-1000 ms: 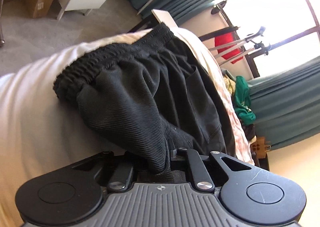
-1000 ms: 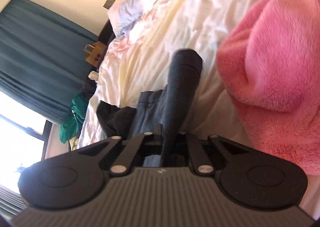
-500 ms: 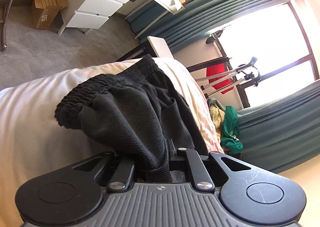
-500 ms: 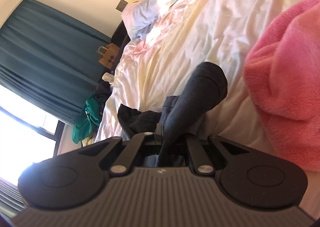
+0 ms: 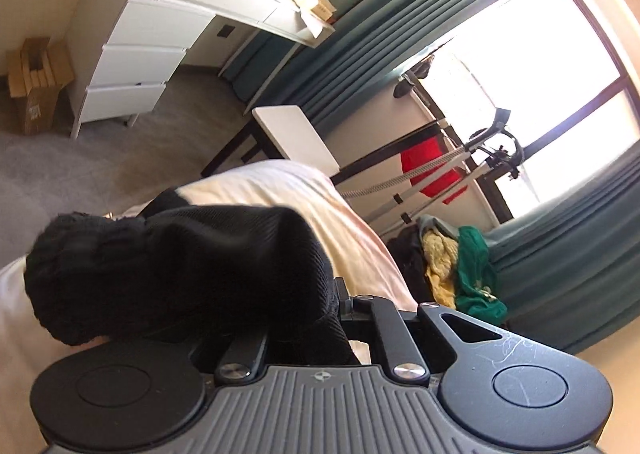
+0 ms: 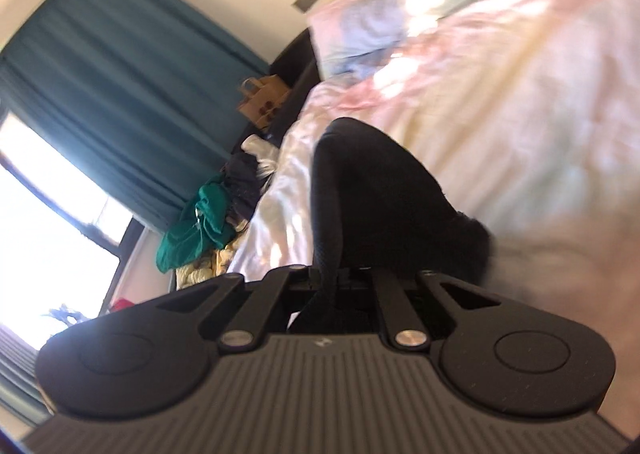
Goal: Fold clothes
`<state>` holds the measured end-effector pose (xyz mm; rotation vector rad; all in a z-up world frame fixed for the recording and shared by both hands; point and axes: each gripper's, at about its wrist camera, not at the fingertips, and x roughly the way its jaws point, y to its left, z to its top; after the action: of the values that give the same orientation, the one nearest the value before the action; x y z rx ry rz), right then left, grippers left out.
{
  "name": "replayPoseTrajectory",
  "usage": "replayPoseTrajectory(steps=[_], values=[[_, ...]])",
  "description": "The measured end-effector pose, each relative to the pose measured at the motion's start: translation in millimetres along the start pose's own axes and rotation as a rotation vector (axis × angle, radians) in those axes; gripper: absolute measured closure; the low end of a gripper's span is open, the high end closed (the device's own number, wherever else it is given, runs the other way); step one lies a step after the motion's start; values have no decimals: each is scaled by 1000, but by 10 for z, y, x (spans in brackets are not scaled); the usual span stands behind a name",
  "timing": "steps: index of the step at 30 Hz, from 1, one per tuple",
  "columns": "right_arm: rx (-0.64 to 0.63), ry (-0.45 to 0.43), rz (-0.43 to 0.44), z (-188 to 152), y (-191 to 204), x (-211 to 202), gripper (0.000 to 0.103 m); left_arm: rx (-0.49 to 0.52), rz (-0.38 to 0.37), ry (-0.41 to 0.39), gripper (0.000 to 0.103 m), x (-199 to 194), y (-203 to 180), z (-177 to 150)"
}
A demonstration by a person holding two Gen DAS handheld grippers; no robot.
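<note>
In the left wrist view, our left gripper (image 5: 340, 318) sits at the bottom centre of the frame, and its jaws are closed on a fold of the black shorts (image 5: 192, 274). The fabric bunches up from the jaws toward the left of the frame, where the gathered elastic waistband (image 5: 80, 254) forms a dark lump. Beneath it the bed (image 5: 304, 190) shows as a pale sheet running toward the centre. In the upper left stands a white dresser (image 5: 140, 66), with a cardboard box (image 5: 36, 86) at the far left edge, and teal curtains and a bright window fill the right side.

In the right wrist view, our right gripper (image 6: 332, 286) is at the bottom centre, clamped on another edge of the same shorts (image 6: 372, 198). The cloth rises from the jaws into a dark hump at mid-frame, lying over the pastel bedding (image 6: 500, 94) that fills the right half. A pile of green and yellow clothes (image 6: 200, 222) sits at the left centre beside the bed. This view is blurred, so fine creases are hard to read.

We judge the fold to be under way and not finished: both ends are pinched and lifted, the garment is bunched and not flat, and it remains to be laid down, squared up and released.
</note>
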<state>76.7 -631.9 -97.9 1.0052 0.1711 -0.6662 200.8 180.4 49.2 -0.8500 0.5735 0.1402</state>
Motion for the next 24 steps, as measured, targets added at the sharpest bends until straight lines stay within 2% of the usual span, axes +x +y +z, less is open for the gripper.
replayPoseTrajectory(steps=[6, 10, 12, 15, 16, 17, 19, 20, 22, 23, 24], values=[[-180, 23, -72, -209, 412, 971, 98, 104, 120, -17, 93, 1189, -390, 50], [-292, 40, -121, -353, 654, 1591, 98, 164, 219, 27, 92, 1876, -359, -65], [-298, 40, -124, -413, 615, 1693, 97, 170, 233, 39, 91, 2057, -283, -128], [-294, 24, -96, -462, 597, 1710, 93, 178, 191, 19, 87, 2030, -245, -182], [-287, 23, -76, -461, 600, 1673, 92, 183, 162, 10, 83, 1968, -247, -200], [-275, 32, -52, -443, 589, 1619, 87, 193, 136, 8, 74, 1885, -255, -214], [-249, 52, -5, -408, 569, 1512, 71, 204, 95, 9, 61, 1676, -262, -250], [-237, 55, 18, -405, 552, 1429, 61, 202, 79, 8, 58, 1548, -240, -283], [-217, 45, 57, -447, 497, 1171, 50, 196, 43, 10, 46, 1263, -142, -373], [-200, 46, 79, -484, 464, 1036, 41, 190, 31, 13, 43, 1121, -76, -438], [-174, 57, 104, -547, 422, 892, 38, 183, 23, 16, 39, 982, -9, -508]])
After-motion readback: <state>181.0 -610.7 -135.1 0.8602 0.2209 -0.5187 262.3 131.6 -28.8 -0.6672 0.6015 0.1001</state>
